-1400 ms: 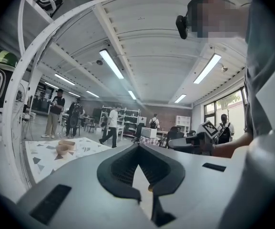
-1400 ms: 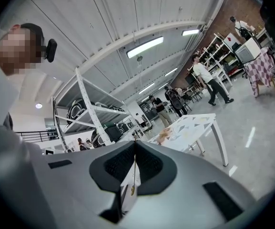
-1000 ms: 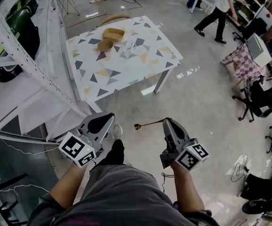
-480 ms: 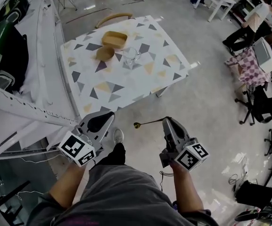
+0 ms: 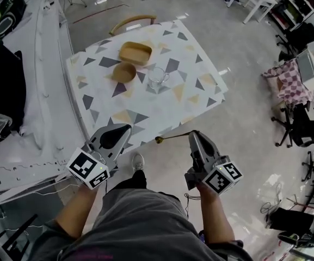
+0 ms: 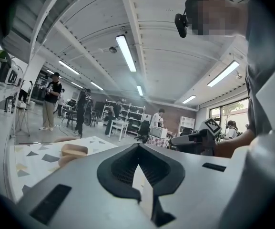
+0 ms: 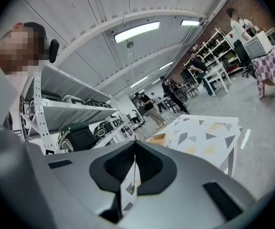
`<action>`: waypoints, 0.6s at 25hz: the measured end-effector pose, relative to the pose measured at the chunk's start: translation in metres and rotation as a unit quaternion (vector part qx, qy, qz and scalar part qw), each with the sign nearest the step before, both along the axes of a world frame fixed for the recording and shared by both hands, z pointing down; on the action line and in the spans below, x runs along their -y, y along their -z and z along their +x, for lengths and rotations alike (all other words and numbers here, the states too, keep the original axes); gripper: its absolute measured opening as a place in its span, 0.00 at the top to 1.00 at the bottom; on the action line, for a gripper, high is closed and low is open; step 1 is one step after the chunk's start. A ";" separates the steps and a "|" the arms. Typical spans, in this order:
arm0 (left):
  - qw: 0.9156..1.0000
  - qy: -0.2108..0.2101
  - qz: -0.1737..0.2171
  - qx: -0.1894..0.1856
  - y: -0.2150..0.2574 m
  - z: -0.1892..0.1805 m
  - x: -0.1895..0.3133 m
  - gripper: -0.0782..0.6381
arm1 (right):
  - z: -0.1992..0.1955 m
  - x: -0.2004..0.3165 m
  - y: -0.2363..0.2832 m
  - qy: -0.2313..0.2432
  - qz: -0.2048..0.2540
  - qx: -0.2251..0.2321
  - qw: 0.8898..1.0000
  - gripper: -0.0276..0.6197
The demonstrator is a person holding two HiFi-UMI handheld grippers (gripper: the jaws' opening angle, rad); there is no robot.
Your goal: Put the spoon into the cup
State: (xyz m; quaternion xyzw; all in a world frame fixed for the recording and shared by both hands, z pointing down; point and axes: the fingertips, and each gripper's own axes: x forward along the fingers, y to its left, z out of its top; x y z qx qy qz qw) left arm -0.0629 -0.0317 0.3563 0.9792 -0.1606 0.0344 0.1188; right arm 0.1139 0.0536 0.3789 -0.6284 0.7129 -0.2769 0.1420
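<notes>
A standing person holds two grippers in front of a triangle-patterned table (image 5: pixel 195 99). The right gripper (image 5: pixel 194 137) has its jaws pinched on the handle of a spoon (image 5: pixel 173 138), which sticks out sideways toward the left gripper (image 5: pixel 123 130), bowl end outermost. The left gripper's jaws are pressed together with nothing between them.

The spoon is in hand but not delivered. The glass cup (image 5: pixel 157 79) stands well ahead of both grippers, near the table's middle. It appears empty, though it is small in view.

A wooden bowl (image 5: pixel 124 72) and a wooden tray (image 5: pixel 135 53) sit near the cup, on its left gripper side. The table's near edge lies just ahead of the jaws, and the space above the cup is open.
</notes>
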 end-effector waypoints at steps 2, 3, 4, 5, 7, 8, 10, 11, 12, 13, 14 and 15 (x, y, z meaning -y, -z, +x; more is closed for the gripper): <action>1.000 0.001 -0.002 -0.001 0.000 0.001 0.013 0.87 | 0.003 0.013 -0.001 -0.002 -0.002 -0.001 1.000 0.92; 1.000 0.001 -0.003 -0.001 -0.001 0.001 0.019 0.87 | 0.004 0.019 -0.001 -0.003 -0.002 -0.001 1.000 0.92; 1.000 0.002 -0.003 0.000 -0.001 0.001 0.024 0.87 | 0.005 0.025 -0.002 -0.003 -0.003 -0.001 1.000 0.92; 1.000 0.003 -0.003 0.000 -0.002 0.001 0.029 0.87 | 0.006 0.030 -0.003 -0.004 -0.002 -0.001 1.000 0.92; 1.000 0.005 -0.003 0.001 -0.002 0.001 0.037 0.87 | 0.007 0.039 -0.004 -0.004 -0.002 0.000 1.000 0.92; 1.000 0.006 -0.003 0.001 -0.002 0.002 0.041 0.87 | 0.008 0.043 -0.004 -0.003 -0.002 0.000 1.000 0.92; 1.000 0.008 -0.004 0.001 -0.002 0.004 0.048 0.87 | 0.011 0.050 -0.003 -0.003 -0.001 0.000 1.000 0.92; 1.000 0.008 -0.004 0.002 -0.002 0.005 0.051 0.87 | 0.012 0.054 -0.003 -0.003 -0.001 0.000 1.000 0.92; 1.000 0.008 -0.005 0.003 -0.002 0.006 0.053 0.87 | 0.014 0.057 -0.002 -0.002 -0.001 0.001 1.000 0.92; 1.000 0.008 -0.005 0.004 -0.002 0.007 0.055 0.87 | 0.015 0.060 -0.002 -0.002 0.000 0.002 1.000 0.92; 1.000 0.009 -0.004 0.005 -0.001 0.008 0.057 0.87 | 0.016 0.063 -0.002 -0.001 0.000 0.002 1.000 0.92; 1.000 0.010 -0.004 0.005 0.000 0.009 0.059 0.87 | 0.017 0.066 -0.001 0.000 0.001 0.002 1.000 0.92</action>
